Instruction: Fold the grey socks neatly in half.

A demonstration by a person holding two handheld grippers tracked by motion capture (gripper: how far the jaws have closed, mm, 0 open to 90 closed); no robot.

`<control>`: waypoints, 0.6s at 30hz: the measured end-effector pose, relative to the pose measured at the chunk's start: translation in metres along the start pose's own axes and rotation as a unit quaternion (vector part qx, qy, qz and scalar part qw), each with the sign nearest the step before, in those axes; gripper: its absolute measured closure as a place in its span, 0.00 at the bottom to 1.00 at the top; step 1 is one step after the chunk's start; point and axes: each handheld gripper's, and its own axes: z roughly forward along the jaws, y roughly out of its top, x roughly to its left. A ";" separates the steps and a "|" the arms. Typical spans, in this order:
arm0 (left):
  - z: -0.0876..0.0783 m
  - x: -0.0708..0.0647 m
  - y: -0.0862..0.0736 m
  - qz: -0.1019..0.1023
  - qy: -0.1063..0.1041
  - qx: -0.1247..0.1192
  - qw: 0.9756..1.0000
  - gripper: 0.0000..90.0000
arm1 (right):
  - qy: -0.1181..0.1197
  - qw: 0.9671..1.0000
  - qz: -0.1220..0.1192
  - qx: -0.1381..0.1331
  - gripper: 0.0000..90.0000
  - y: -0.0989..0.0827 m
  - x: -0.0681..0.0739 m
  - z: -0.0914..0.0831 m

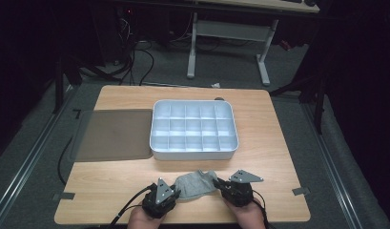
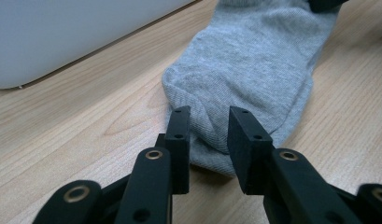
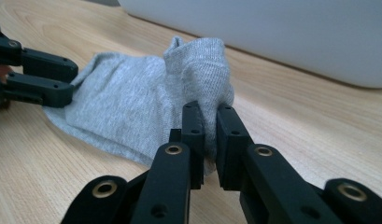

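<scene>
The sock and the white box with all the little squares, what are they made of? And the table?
The grey sock looks like soft knitted fabric: fine ribbed stitches show, and it bunches where the right gripper pinches it. The compartment tray seems to be smooth plastic, with matte, evenly pale walls. The table shows light wood grain, though it may be a printed laminate.

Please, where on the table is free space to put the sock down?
Bare wood lies right of the white tray, and at the front left corner below the grey mat. Crowded: the front middle, where both grippers meet the sock.
</scene>
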 end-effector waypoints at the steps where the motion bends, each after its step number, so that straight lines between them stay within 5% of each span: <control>1: 0.000 0.000 0.000 0.000 0.000 0.000 1.000 0.78 | 0.001 1.000 0.002 -0.002 0.94 0.000 0.000 -0.001; 6: -0.003 0.001 0.004 -0.008 0.000 -0.008 1.000 0.74 | 0.002 1.000 0.003 -0.001 0.94 0.000 0.000 -0.001; 10: -0.005 -0.003 0.024 -0.010 -0.012 -0.031 0.999 0.74 | 0.005 1.000 0.002 0.006 0.94 -0.001 0.000 0.002; 13: 0.007 -0.012 0.043 -0.015 -0.036 -0.031 0.999 0.77 | 0.007 1.000 0.002 0.009 0.94 -0.002 0.000 0.003; 18: 0.039 -0.024 0.055 -0.014 -0.031 0.005 0.999 0.86 | 0.012 1.000 0.003 0.010 0.94 -0.002 0.000 0.004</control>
